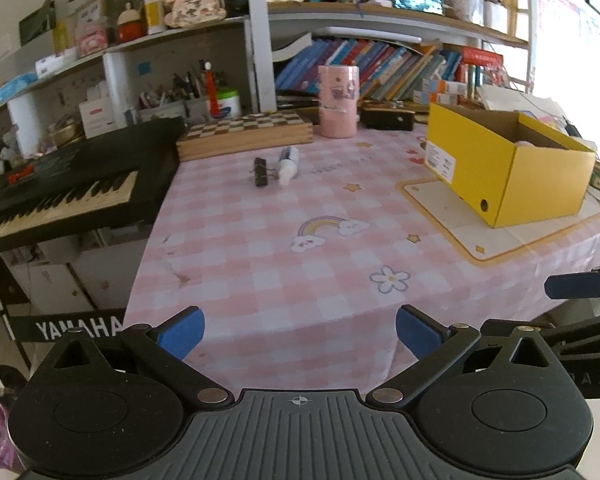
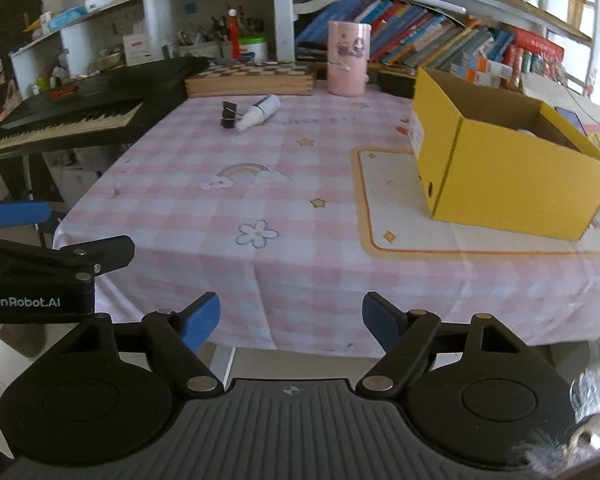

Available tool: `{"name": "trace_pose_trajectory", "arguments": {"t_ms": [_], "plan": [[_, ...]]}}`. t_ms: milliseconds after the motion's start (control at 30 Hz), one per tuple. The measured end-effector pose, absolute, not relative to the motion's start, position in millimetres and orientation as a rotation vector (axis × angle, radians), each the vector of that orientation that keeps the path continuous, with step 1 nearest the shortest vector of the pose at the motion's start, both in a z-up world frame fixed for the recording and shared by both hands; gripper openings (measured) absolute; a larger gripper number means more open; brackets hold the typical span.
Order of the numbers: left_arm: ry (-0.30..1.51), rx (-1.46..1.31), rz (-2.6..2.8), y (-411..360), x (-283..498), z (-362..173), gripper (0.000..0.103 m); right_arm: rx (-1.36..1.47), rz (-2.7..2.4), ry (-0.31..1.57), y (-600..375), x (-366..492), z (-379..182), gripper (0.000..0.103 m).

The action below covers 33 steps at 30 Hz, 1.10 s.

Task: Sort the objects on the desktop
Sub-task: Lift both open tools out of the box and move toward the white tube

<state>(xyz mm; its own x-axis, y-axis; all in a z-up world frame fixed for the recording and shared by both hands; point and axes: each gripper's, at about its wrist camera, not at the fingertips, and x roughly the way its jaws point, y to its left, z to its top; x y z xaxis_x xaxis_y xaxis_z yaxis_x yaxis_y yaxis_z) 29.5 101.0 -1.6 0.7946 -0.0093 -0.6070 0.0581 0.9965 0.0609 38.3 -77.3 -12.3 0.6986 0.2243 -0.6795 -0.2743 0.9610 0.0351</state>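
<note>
A black binder clip (image 1: 261, 173) and a white tube (image 1: 288, 165) lie side by side at the far left of the pink checked tablecloth (image 1: 284, 256). They also show in the right wrist view, clip (image 2: 229, 115) and tube (image 2: 259, 112). An open yellow cardboard box (image 1: 508, 164) stands on a cream mat at the right, also in the right wrist view (image 2: 508, 176). My left gripper (image 1: 300, 330) is open and empty at the table's near edge. My right gripper (image 2: 291, 322) is open and empty beside it, at the same edge.
A wooden chess box (image 1: 244, 134) and a pink cylindrical container (image 1: 339, 101) stand at the back. A black Yamaha keyboard (image 1: 60, 192) sits left of the table. Shelves of books and clutter rise behind. The cream mat (image 2: 420, 232) lies under the box.
</note>
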Motion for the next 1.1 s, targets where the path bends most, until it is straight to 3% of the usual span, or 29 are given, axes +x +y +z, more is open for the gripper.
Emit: {"name": "trace_pose_trajectory", "arguments": {"t_ms": [600,1100], "plan": [[0.640,0.069,0.002,110,57,-2,0.103,-0.097,0.344,0.737,-65,76,-13,0.068],[0.654,0.041,0.048,113,121,-1,0.103,-0.113,0.389,0.739,-61,153,-9,0.068]]}}
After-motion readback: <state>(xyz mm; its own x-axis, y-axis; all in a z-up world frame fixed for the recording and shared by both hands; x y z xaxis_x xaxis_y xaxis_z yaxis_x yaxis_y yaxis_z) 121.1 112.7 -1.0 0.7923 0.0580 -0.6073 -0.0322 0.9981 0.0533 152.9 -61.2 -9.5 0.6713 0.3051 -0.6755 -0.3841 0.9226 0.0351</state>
